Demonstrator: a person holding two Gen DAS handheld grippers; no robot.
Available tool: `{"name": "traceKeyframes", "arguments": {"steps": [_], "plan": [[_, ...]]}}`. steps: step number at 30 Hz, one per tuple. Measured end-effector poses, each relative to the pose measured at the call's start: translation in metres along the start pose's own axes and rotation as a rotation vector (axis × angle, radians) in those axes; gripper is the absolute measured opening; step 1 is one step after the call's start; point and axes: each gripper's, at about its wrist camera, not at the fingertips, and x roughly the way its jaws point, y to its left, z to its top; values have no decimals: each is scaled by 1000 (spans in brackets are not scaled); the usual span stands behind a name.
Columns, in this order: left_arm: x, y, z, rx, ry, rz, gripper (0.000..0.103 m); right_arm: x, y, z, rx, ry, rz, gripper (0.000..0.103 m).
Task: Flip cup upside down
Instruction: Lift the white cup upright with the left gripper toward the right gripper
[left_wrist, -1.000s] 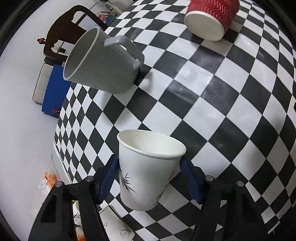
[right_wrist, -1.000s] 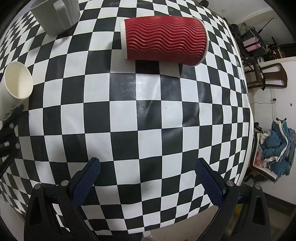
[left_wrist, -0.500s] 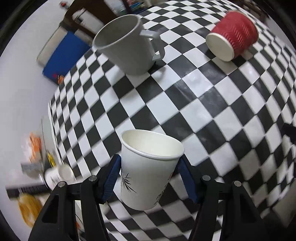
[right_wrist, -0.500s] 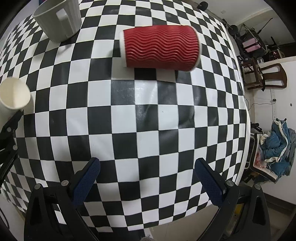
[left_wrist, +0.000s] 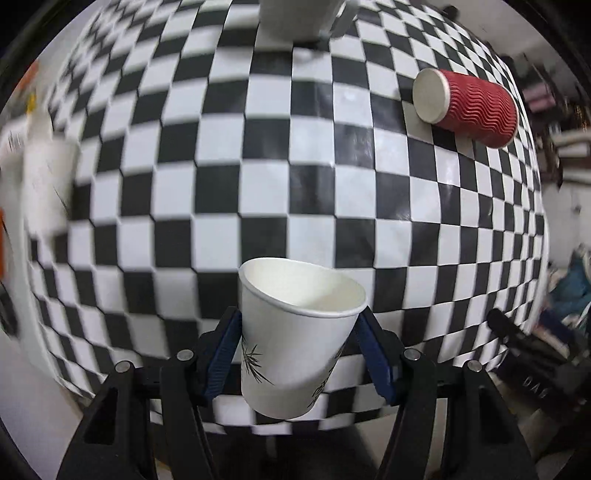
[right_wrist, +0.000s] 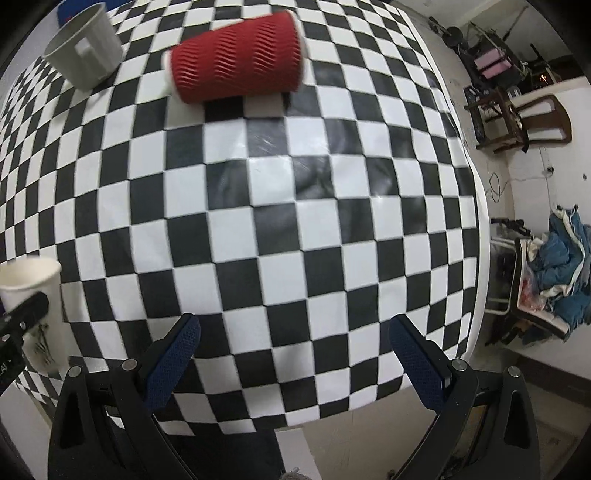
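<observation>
Left wrist view showed the left claw clamped on the white paper cup, mouth up, long axis upright and slightly tilted, lifted over the checkered surface near its front edge; the right claw gaped wide, empty, beside it.

Left gripper: two black, angular, matte finger arms; inner faces carry dark blue ribbed pads. Four round silver screw heads, two on each arm near the pad mounts.

Right gripper: same build; black arms with triangular cut-outs in the outer struts, dark blue pads with a fine mesh-like texture, silver screw heads near each pad base.

Marking: faint pale lettering on a black body at the left view's right edge, possibly "DA", too blurred to read.
</observation>
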Motion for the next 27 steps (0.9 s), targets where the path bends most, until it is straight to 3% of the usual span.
{"name": "traceKeyframes", "arguments": {"steps": [10,19,20,21,23,27], "plan": [[40,-19,-6,-179,36,-90,61,15,-23,-5,24,17,-8,103],[53,-29,0,-142,36,-60,66,18,-28,-8,34,23,-11,103],[49,-25,12,-135,37,-59,67,17,-28,-7,35,23,-10,103],[42,-22,3,-127,37,-51,71,17,-29,-7,35,23,-11,103],[36,-17,8,-115,30,-35,85,16,-30,-7,38,19,-11,103],[34,-24,16,-98,18,-18,92,14,-31,-8,42,13,-10,103]]}}
